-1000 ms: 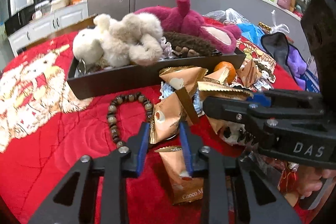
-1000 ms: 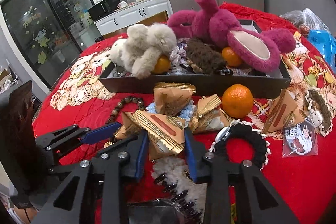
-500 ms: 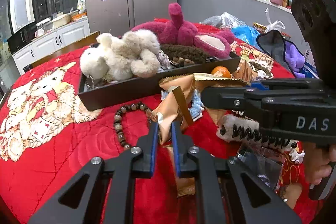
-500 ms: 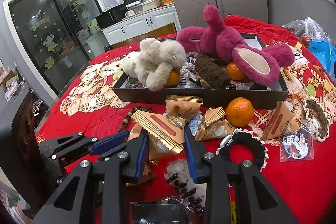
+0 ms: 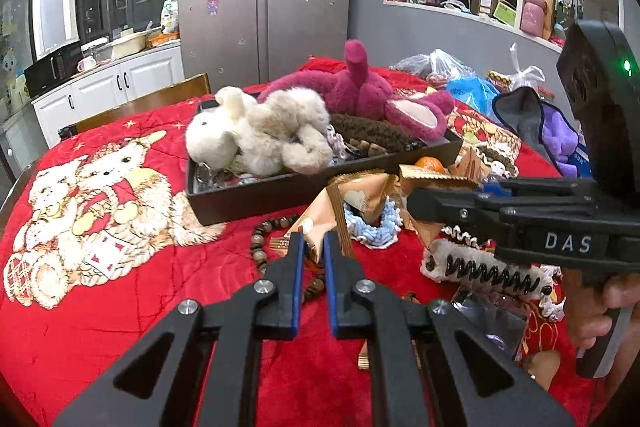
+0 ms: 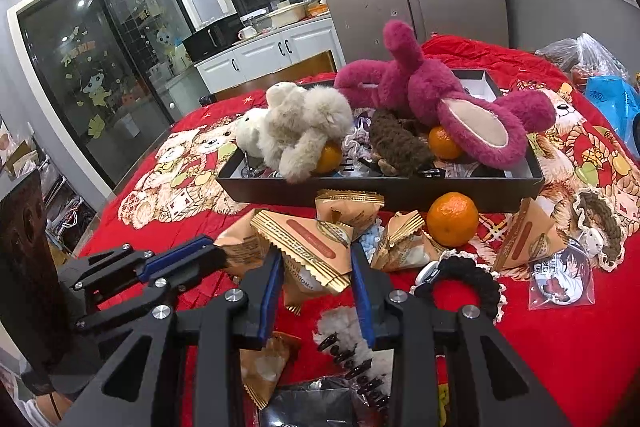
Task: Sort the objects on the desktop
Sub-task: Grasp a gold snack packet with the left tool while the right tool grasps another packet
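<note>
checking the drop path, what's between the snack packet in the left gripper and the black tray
Left wrist view: beyond the snack packet in the left gripper, a bead bracelet lies on red cloth before the black tray.

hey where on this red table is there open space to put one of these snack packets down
Freest: the red cloth left of the black tray and bead bracelet, bare but for its printed bears. A smaller patch lies at the front right, below the badge packet. Crowded: the tray itself and the strip before it, packed with snack packets, an orange and hair ties.
</note>
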The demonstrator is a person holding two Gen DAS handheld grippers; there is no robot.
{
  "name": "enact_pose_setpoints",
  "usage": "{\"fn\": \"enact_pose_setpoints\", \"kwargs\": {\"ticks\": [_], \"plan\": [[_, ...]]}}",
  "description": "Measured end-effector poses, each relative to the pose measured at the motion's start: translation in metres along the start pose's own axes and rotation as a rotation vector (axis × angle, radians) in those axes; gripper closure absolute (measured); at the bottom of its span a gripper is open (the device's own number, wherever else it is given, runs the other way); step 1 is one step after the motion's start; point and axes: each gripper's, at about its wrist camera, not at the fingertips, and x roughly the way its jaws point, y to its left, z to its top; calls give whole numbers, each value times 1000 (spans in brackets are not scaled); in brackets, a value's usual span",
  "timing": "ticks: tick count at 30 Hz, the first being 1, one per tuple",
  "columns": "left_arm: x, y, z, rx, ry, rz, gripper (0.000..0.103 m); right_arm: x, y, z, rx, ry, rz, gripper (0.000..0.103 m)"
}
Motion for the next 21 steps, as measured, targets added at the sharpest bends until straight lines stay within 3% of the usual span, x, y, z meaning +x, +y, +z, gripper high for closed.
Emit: {"fn": "enact_pose_setpoints", "kwargs": {"ticks": [6, 21], "plan": [[-10, 8, 3, -20, -27, 8, 93, -1, 1, 0, -3, -4, 5, 70], [-6, 7, 2, -16, -12, 20, 93, 0, 4, -1, -19, 0, -2, 70]]}}
